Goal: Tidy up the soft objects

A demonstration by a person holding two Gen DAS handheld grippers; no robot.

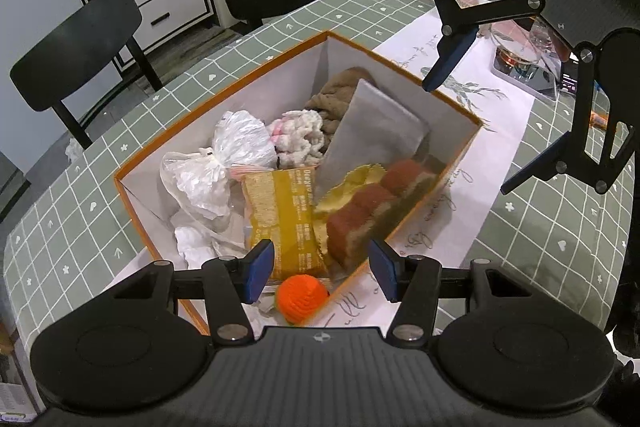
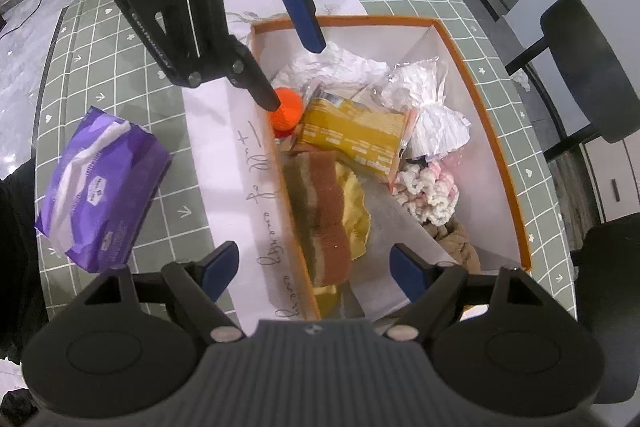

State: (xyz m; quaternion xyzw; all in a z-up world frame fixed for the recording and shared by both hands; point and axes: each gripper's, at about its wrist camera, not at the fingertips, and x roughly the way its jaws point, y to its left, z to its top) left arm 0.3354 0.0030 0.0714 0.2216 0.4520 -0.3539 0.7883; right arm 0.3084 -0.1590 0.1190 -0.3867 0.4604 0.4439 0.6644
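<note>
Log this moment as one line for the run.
left tongs: open, empty | right tongs: open, empty | box: filled | tissue pack: outside box

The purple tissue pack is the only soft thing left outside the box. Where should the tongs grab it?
Take the tissue pack across its narrower width near the middle, coming straight down: it lies flat on the table, top exposed and sides clear.

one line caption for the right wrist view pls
Orange-rimmed cardboard box packed with soft items, purple tissue pack still outside on the green checked tablecloth.
</note>
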